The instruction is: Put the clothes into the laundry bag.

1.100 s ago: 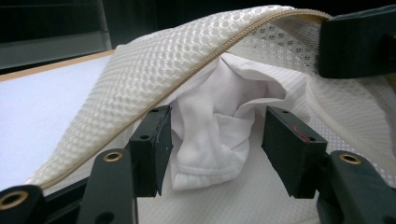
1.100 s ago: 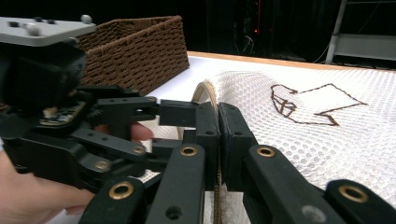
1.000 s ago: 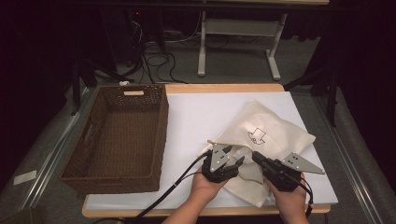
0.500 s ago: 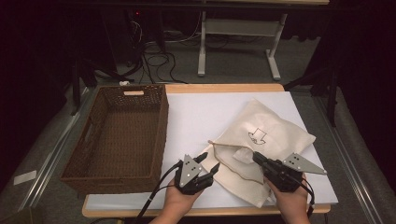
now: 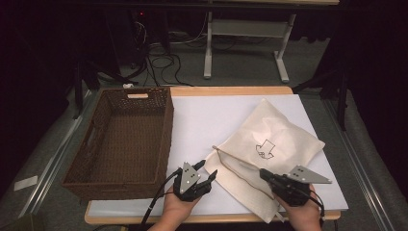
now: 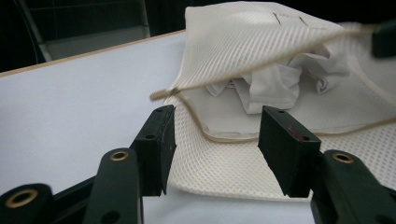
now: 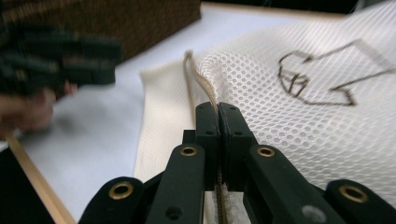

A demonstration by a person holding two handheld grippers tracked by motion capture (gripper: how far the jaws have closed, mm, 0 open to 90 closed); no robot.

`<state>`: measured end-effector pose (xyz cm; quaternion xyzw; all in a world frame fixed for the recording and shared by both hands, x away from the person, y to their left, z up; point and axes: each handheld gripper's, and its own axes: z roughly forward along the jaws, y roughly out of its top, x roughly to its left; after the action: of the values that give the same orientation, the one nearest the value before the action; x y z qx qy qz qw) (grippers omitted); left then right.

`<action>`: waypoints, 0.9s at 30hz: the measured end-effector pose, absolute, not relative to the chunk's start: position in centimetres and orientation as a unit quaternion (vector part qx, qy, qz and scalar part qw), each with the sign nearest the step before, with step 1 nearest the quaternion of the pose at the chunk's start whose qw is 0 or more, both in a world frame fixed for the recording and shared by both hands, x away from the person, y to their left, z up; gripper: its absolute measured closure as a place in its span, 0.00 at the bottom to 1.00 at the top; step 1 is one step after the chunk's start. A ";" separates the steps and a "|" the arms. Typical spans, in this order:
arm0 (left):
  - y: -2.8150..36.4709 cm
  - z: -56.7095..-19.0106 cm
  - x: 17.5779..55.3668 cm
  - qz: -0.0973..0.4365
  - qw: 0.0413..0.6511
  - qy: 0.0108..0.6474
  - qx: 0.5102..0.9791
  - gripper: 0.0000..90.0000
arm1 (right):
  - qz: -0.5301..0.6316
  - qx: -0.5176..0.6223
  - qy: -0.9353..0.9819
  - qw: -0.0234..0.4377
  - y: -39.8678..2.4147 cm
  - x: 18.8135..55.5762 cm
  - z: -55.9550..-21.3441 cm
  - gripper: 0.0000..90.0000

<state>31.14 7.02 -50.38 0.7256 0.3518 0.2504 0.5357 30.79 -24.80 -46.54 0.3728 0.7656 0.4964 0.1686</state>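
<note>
1. A brown wicker basket (image 5: 120,139) sits at the table's left side, on the white sheet (image 5: 211,120) that covers the table (image 5: 231,91).
2. Behind stand a white frame (image 5: 243,43) and tangled cables (image 5: 163,57) on the floor.

Mesh bag (image 5: 274,144) lying open-mouthed

Its top hem is sitting pinched in the right tongs (image 5: 265,174), white cloth (image 6: 275,84) showing ahead of the left tongs (image 5: 206,171).

On my table (image 5: 207,115) the basket (image 5: 122,139) sits at the left and the mesh bag (image 5: 274,144) lies at the right, well apart. My left gripper (image 5: 208,172) hangs between them, near the front edge; my right gripper (image 5: 263,174) sits at the bag's near rim.
</note>
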 end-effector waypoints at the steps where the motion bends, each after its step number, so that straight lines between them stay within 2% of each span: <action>1: 7.1 -50.4 31.2 0.254 0.535 0.352 0.725 0.52 | 0.486 0.368 0.776 0.162 -24.3 31.0 -47.1 0.98; 3: 7.4 -50.4 31.5 0.259 0.533 0.355 0.723 0.53 | 0.456 0.374 0.796 0.140 -23.2 31.4 -48.6 0.98; 11: 7.5 -49.8 31.0 0.252 0.551 0.349 0.715 0.53 | 0.394 0.395 0.822 0.113 -22.7 32.2 -50.8 0.95; 12: 7.4 -49.7 30.8 0.254 0.550 0.344 0.717 0.53 | 0.403 0.398 0.817 0.111 -22.9 32.1 -50.7 0.85; 13: 7.4 -49.7 30.7 0.256 0.549 0.344 0.718 0.53 | 0.403 0.398 0.817 0.111 -22.9 32.1 -50.7 0.85; 15: 7.4 -49.7 30.7 0.254 0.550 0.345 0.717 0.53 | 0.437 0.409 0.790 0.137 -24.0 31.2 -49.4 0.76; 16: 7.4 -49.8 30.6 0.254 0.550 0.345 0.717 0.53 | 0.437 0.409 0.790 0.137 -24.0 31.2 -49.4 0.76; 20: 7.0 -49.6 30.5 0.250 0.557 0.342 0.715 0.53 | 0.452 0.455 0.744 0.190 -27.3 30.1 -48.1 0.73; 23: 6.1 -49.1 30.3 0.248 0.563 0.321 0.721 0.52 | 0.441 0.480 0.731 0.203 -28.5 29.9 -48.1 0.71; 26: 5.5 -48.8 30.2 0.243 0.570 0.308 0.722 0.52 | 0.414 0.513 0.718 0.222 -29.6 29.8 -48.5 0.57; 27: 5.4 -48.7 30.2 0.243 0.571 0.303 0.723 0.52 | 0.407 0.528 0.710 0.228 -30.4 29.8 -48.9 0.43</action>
<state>30.18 5.39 -48.66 0.7233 0.3031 0.2431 0.5708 29.78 -30.39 -48.89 0.5279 0.7101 0.4065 0.2277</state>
